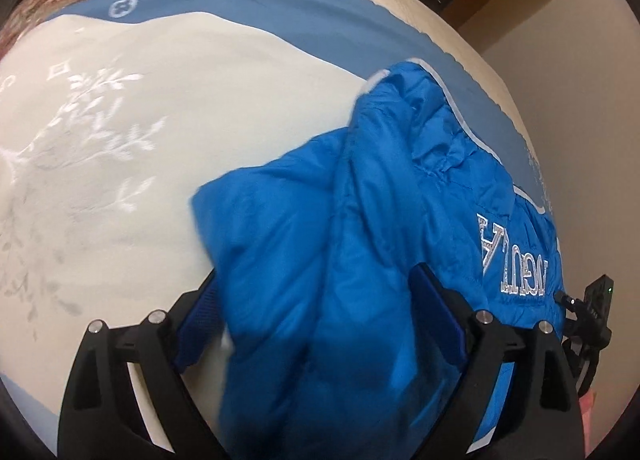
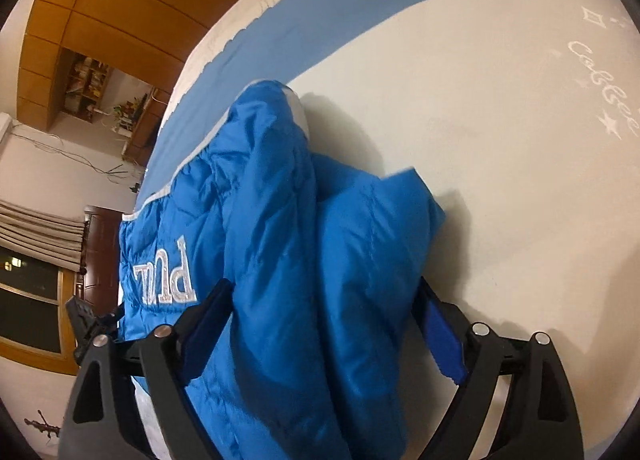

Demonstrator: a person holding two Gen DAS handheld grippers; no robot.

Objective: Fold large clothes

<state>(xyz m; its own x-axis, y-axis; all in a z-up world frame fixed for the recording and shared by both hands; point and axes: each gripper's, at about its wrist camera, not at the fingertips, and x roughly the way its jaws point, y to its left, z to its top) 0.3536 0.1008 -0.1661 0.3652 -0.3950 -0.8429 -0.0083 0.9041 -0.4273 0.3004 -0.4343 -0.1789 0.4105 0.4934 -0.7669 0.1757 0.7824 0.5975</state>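
Bed with a blue jacket laid on it

The bed (image 1: 168,132) is covered by a cream sheet edged with a blue border (image 1: 280,16) and printed with pale leaf and star motifs. A bright blue quilted jacket (image 1: 360,244) is spread on it near the border, bunched in folds, silver lettering (image 2: 166,280) shown upside down.

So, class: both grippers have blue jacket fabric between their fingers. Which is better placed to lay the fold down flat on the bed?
Probably left. The left gripper faces bare cream bedding; the right gripper faces the bed's edge. The blue jacket bunches in both.
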